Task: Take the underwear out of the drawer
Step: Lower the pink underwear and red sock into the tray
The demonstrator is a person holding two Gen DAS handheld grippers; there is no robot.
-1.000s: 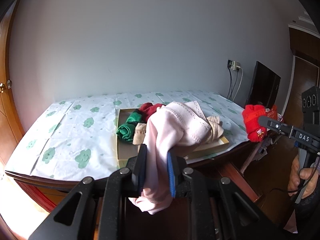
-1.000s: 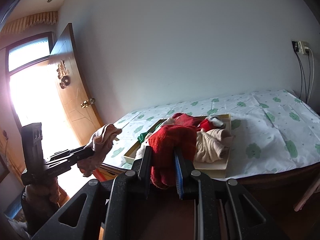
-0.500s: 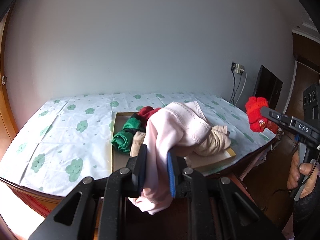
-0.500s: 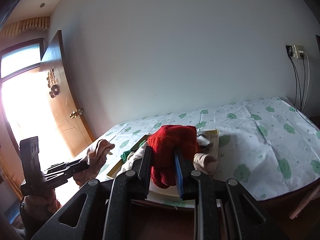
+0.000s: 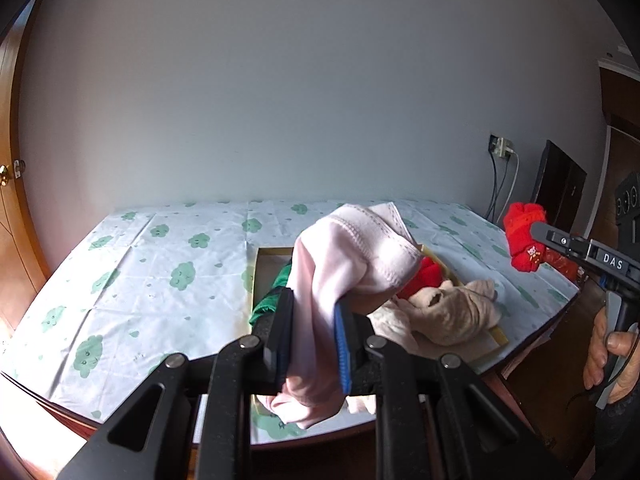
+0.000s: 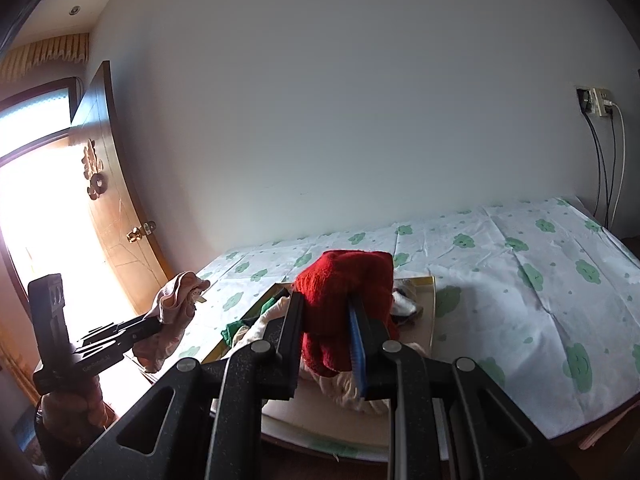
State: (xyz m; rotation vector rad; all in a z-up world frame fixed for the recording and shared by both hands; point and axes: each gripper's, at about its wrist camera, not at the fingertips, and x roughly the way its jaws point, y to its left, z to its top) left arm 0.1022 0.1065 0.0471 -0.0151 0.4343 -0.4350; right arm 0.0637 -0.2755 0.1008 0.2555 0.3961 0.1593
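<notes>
My left gripper point(image 5: 312, 336) is shut on pink underwear point(image 5: 344, 256), held up over the near edge of the table. My right gripper point(image 6: 326, 332) is shut on red underwear point(image 6: 344, 284), also lifted. Each shows in the other view: the red underwear point(image 5: 524, 240) at the right of the left wrist view, the pink underwear point(image 6: 176, 304) at the left of the right wrist view. The shallow drawer tray point(image 5: 262, 256) lies on the table and holds green point(image 5: 276, 292), red point(image 5: 426, 276) and beige garments point(image 5: 452, 312).
The table carries a white cloth with green clouds point(image 5: 160, 272). A wooden door point(image 6: 116, 208) stands open at the left beside a bright window. A wall socket with cables point(image 6: 600, 104) and a dark screen point(image 5: 560, 188) are at the right.
Both grippers have moved in closer over the table with their garments still held. The tray now sits nearer in both views.
</notes>
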